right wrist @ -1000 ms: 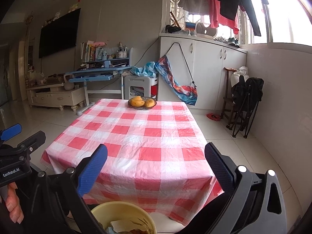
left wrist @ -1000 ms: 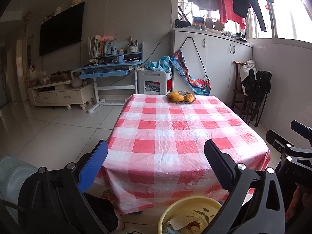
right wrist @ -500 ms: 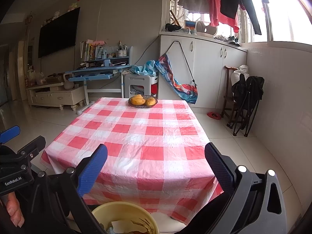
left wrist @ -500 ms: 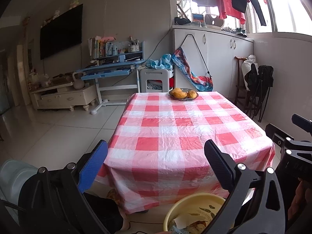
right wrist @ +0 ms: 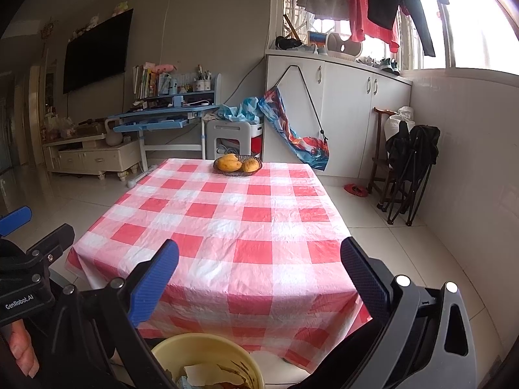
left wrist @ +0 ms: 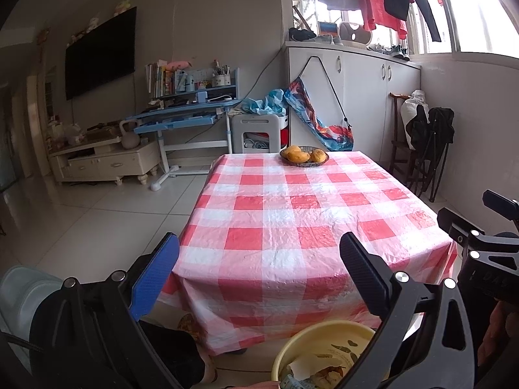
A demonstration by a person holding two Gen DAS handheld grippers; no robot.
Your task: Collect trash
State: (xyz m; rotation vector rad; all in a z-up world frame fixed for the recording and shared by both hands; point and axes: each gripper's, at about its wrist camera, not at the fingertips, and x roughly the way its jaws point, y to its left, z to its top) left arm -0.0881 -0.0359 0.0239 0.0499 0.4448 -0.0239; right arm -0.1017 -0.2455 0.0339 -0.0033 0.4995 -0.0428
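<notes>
I am holding both the left gripper (left wrist: 259, 272) and right gripper (right wrist: 259, 272) spread wide, empty, above the upright yellow bin (right wrist: 207, 343) of trash (left wrist: 319, 369).

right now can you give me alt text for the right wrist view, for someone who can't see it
The right gripper, fingers spread wide and holding nothing, faces a table in a red-and-white checked cloth whose only item is a bowl of yellow fruit at the far edge. Below the fingers stands a yellow bin holding paper scraps, and the left gripper shows at the left edge.
</notes>
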